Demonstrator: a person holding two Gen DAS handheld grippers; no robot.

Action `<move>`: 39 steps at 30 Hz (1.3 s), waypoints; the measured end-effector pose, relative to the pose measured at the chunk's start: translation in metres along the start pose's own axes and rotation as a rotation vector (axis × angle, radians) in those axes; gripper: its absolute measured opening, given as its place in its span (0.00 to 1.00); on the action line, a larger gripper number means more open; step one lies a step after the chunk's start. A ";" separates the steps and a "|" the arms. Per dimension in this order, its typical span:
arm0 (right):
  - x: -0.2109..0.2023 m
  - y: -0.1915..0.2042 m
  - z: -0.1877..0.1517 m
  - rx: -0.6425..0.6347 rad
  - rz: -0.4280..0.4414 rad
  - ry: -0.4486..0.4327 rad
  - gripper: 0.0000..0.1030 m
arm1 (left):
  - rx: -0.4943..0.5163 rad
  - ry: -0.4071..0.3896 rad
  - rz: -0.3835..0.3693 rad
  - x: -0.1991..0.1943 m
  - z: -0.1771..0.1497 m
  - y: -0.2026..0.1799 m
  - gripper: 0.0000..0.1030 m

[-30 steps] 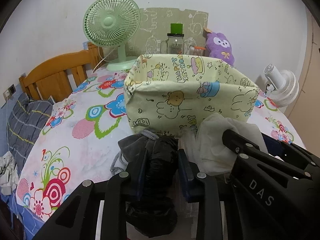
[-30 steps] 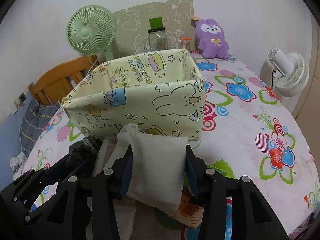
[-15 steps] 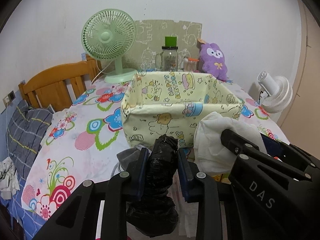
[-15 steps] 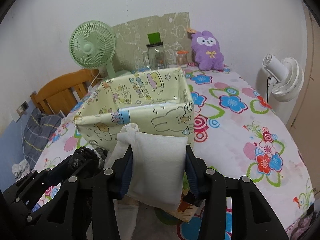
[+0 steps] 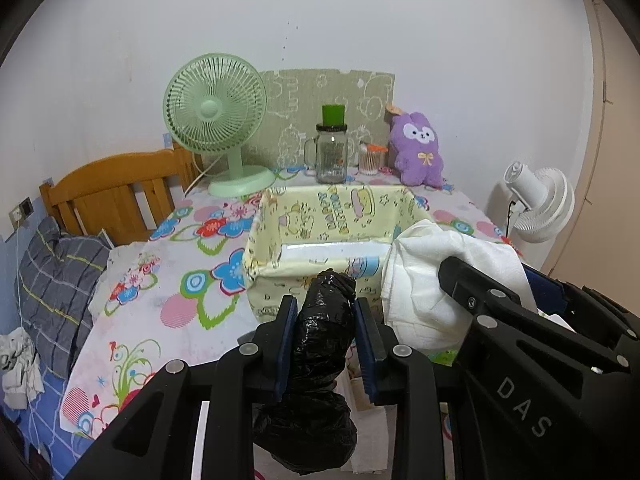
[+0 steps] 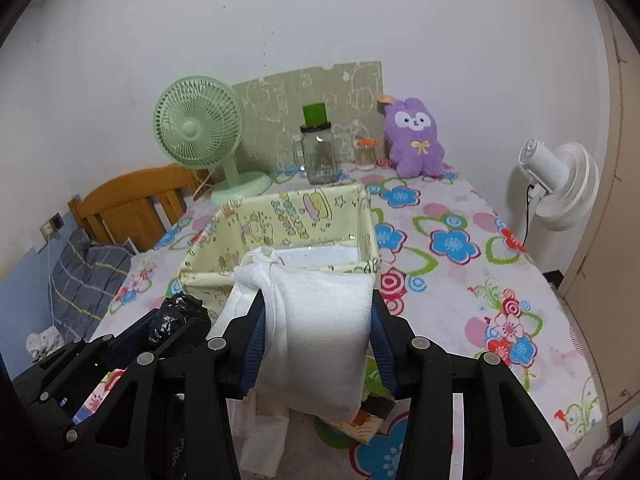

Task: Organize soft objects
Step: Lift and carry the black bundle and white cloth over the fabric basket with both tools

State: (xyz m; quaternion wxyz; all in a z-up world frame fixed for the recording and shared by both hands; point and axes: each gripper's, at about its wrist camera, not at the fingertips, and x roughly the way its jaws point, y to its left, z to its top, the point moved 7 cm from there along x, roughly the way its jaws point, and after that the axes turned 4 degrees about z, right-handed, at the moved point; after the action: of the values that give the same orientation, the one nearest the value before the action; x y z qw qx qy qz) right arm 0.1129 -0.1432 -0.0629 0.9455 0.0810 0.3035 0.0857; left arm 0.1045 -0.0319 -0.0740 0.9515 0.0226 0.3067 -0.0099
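My left gripper [image 5: 325, 312] is shut on a crumpled black plastic bag [image 5: 320, 336], which hangs down below the pads. My right gripper [image 6: 318, 312] is shut on a folded white cloth [image 6: 320, 340]; the same cloth [image 5: 436, 280] shows at the right of the left wrist view. Both are held side by side above the table, just short of the near wall of a pale yellow fabric bin [image 5: 332, 216] with cartoon prints. The bin [image 6: 304, 216] stands open on top and its white bottom shows bare. The black bag [image 6: 176, 312] appears at the lower left in the right wrist view.
On the flowered tablecloth [image 6: 452, 248] behind the bin stand a green fan [image 5: 218, 120], a glass jar [image 5: 331, 156] with a green lid, a small cup [image 5: 370, 158] and a purple plush [image 5: 418, 148]. A white fan [image 6: 560, 184] is right, a wooden headboard [image 5: 104, 196] left.
Both grippers have risen with their loads, so I now look down into the bin and see its bottom. The grips on the bag and the cloth are unchanged.
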 end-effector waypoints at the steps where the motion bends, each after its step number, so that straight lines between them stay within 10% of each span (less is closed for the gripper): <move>1: -0.002 0.001 0.002 -0.002 -0.001 -0.005 0.49 | 0.001 -0.004 0.001 -0.002 0.002 -0.001 0.27; 39: 0.028 -0.003 0.069 -0.018 0.006 -0.057 0.49 | 0.020 -0.056 -0.001 0.028 0.067 -0.004 0.28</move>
State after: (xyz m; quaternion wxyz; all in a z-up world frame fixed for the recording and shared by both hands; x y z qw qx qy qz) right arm 0.1762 -0.1475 -0.0235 0.9542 0.0760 0.2754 0.0891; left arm 0.1662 -0.0390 -0.0360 0.9594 0.0317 0.2798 -0.0142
